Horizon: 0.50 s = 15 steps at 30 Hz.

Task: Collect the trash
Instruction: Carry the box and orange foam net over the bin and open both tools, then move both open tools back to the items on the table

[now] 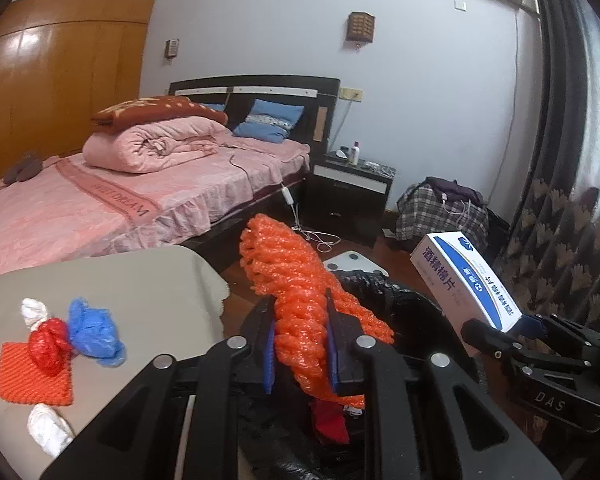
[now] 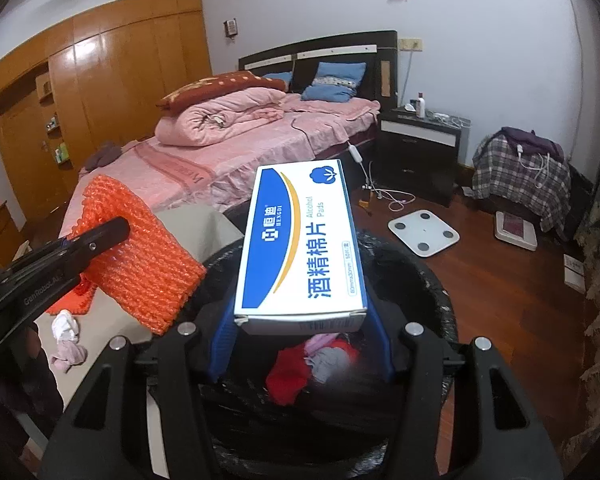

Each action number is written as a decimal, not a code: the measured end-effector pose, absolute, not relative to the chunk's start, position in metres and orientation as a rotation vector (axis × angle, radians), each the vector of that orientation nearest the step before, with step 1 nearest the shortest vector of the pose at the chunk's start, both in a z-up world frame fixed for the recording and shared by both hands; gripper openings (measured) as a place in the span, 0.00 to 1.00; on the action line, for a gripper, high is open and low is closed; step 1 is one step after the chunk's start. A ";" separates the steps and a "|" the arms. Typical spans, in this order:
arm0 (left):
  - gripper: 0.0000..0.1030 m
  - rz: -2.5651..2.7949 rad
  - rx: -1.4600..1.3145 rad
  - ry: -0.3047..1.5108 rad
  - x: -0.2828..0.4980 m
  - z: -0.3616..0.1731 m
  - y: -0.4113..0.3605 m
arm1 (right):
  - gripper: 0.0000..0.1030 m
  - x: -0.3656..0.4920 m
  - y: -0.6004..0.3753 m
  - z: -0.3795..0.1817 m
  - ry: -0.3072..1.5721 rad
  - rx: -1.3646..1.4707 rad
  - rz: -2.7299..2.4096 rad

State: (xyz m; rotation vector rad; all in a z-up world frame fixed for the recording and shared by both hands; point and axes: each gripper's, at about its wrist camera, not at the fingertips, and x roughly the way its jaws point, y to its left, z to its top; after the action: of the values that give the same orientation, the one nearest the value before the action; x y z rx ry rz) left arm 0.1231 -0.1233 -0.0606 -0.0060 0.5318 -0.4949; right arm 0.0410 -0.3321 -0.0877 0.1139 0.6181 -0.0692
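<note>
Two grippers each carry a piece of trash above a black-lined bin (image 2: 432, 280). The left gripper (image 1: 302, 344) is clamped on an orange foam net (image 1: 296, 292), whose lower end is hidden behind the fingers. The right gripper (image 2: 300, 344) pinches a blue-and-white alcohol pad box (image 2: 300, 248) between its blue pads (image 2: 222, 344); the box covers much of the bin's mouth, where red and grey scraps (image 2: 312, 360) show only partly. On the beige table (image 1: 120, 280) lie a blue bag (image 1: 94, 330), a red bag (image 1: 50, 344), a flat orange net (image 1: 34, 376) and two white wads, the nearer one (image 1: 48, 428) cut off by the gripper frame.
</note>
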 end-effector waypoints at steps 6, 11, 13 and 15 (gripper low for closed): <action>0.36 -0.547 0.003 0.572 0.129 -0.069 -0.143 | 0.53 0.042 -0.346 -0.096 0.633 0.122 -0.099; 0.61 -0.565 0.004 0.606 0.131 -0.078 -0.149 | 0.68 0.043 -0.356 -0.103 0.649 0.117 -0.142; 0.67 -0.551 0.004 0.609 0.131 -0.080 -0.147 | 0.73 0.042 -0.359 -0.104 0.648 0.117 -0.157; 0.72 -0.531 0.000 0.609 0.131 -0.081 -0.142 | 0.85 0.040 -0.361 -0.104 0.646 0.117 -0.167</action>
State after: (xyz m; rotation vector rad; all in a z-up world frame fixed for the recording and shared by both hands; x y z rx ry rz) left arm 0.1305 -0.1417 -0.0809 0.0000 0.6086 -0.5310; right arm 0.0404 -0.3612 -0.1036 0.1169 0.6456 -0.1667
